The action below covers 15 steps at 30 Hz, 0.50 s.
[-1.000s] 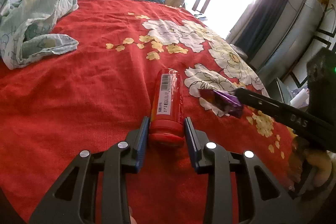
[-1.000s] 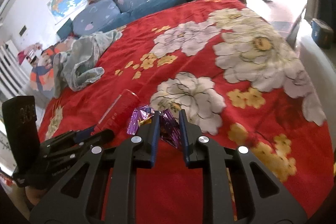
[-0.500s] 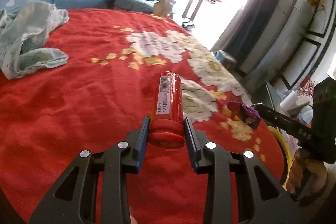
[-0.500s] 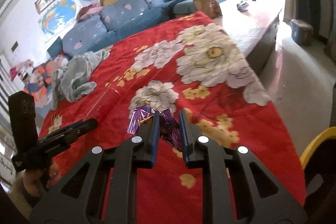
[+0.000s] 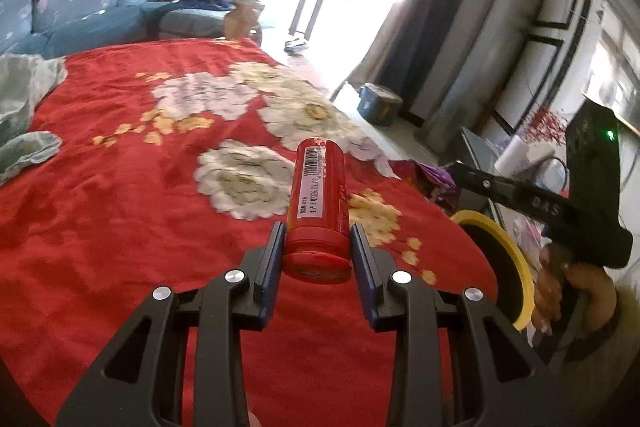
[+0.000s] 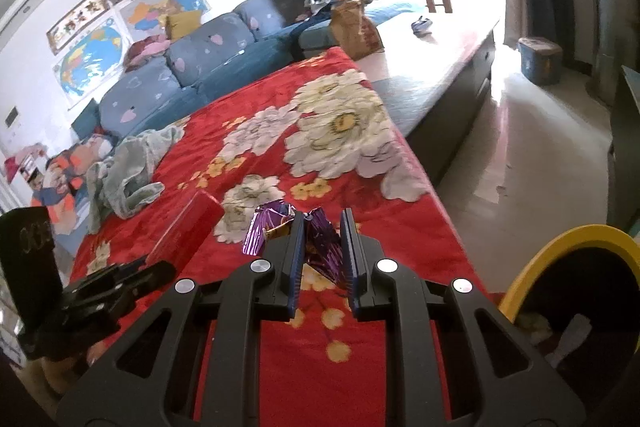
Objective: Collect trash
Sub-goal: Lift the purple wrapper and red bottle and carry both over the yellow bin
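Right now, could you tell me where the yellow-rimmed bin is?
The yellow-rimmed bin sits at the lower right of the right wrist view, just off the red blanket's edge, right of the right gripper holding the purple wrapper.

barcode label on red canister (image 5: pixel 318 203) (small print illegible), "DAS" on right gripper (image 5: pixel 452 173)

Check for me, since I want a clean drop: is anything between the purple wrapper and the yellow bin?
Nothing visible. The purple wrapper, pinched in the right gripper, has only open red blanket between it and the yellow bin.
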### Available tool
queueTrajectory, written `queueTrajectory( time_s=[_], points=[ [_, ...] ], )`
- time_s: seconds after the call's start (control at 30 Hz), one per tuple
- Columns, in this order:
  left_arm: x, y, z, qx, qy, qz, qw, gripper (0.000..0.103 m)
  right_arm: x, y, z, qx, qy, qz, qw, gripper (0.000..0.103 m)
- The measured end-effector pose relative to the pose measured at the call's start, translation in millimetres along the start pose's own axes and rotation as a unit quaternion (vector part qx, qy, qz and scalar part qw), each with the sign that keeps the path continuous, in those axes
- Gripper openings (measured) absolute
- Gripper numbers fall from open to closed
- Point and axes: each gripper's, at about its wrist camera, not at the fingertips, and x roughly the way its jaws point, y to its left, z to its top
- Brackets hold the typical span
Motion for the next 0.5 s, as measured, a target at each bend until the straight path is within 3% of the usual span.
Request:
queueTrajectory(
  time_s=[0.5],
  points=[
    [-1,-52,-10,0.057,0.007,-0.039,0.9976,0.031,-44,-37,-4,0.025,-0.031,-0.041,0.998,0.013]
  ],
)
